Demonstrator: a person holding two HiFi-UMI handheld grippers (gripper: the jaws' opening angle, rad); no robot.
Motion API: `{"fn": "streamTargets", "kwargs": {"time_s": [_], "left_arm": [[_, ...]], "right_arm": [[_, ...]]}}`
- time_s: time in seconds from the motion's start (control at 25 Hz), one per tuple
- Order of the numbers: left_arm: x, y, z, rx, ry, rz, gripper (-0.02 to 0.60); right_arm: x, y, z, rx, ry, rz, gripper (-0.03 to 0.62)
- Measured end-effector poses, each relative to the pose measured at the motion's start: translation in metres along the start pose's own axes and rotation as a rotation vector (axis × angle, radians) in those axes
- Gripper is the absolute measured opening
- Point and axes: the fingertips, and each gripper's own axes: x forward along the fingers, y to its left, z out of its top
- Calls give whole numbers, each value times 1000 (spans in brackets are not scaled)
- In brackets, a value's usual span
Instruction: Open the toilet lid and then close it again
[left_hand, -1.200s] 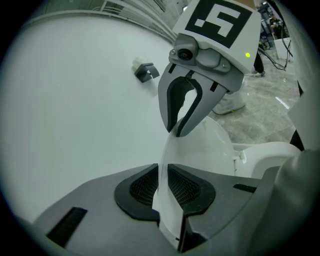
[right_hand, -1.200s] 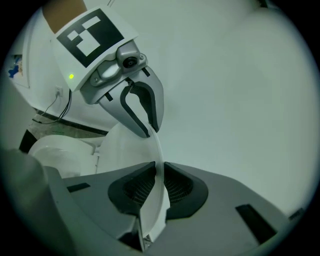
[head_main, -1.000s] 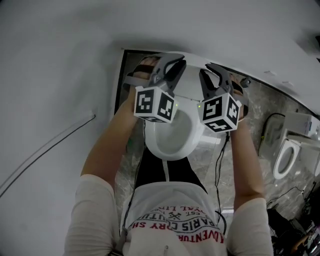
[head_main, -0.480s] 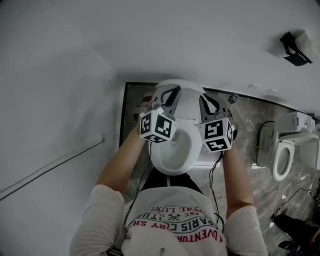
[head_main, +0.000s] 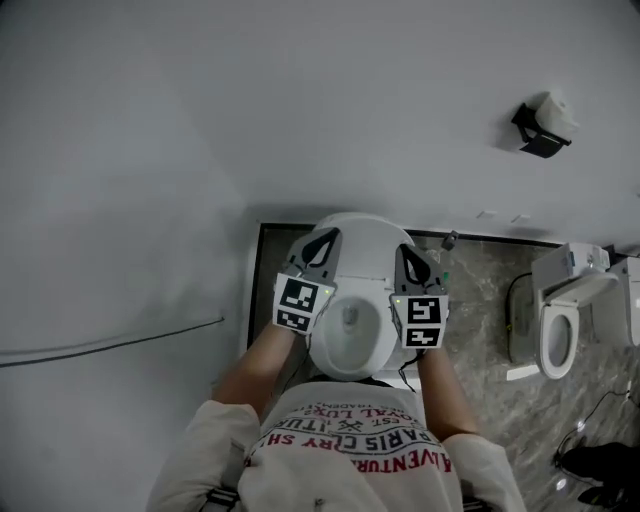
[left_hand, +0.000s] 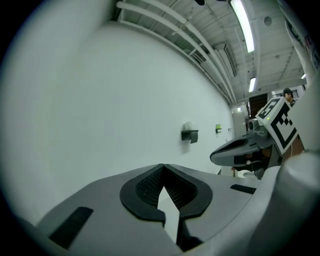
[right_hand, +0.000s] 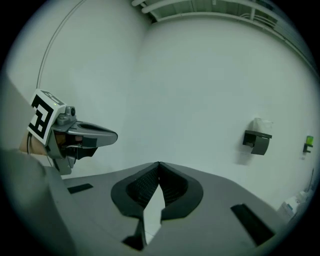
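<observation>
In the head view a white toilet (head_main: 352, 345) stands against the wall, its bowl open. Its lid (head_main: 365, 232) looks raised at the back, though I cannot tell for sure. My left gripper (head_main: 321, 238) and right gripper (head_main: 405, 250) hover side by side above the bowl, apart from it. Both have just been closing and are shut, with nothing between the jaws. The left gripper view has its own closed tips (left_hand: 162, 165) against the bare wall, with the right gripper (left_hand: 216, 155) beside it. In the right gripper view the closed tips (right_hand: 158, 163) face the wall, and the left gripper (right_hand: 111, 135) is at left.
A dark paper holder (head_main: 541, 127) hangs on the wall at right, also seen as the holder (left_hand: 190, 134) and the holder (right_hand: 257, 141) in the gripper views. A second toilet (head_main: 558, 335) stands further right on the marble floor. A thin cable (head_main: 110, 345) runs along the left wall.
Both grippers have lifted up and away from the toilet and levelled out. Their jaws, open a second ago, are now closed. The toilet looks smaller and further below.
</observation>
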Motion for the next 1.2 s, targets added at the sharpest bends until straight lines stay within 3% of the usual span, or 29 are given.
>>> {"fn": "streamTargets", "kwargs": {"time_s": [0.24,0.48,0.68,1.0,1.2], "left_arm": [[-30,-26,16,-90,-36,4,6],[-32,-28,16,-104,-41,5,6],[-33,-19,14,-36,-29,32,6],[-36,-18,10,-92,-31,63,6],[-28,-18,-3,-115,10,76,6]], "right_arm": [[-24,7,7,47,-23,-3,14],[-24,1,12,45,-48,-19,14],[-20,2,13,40,-54,-3,14],[-23,9,1,34,-27,34,14],[-14,4,-9,49,8,53,14]]}}
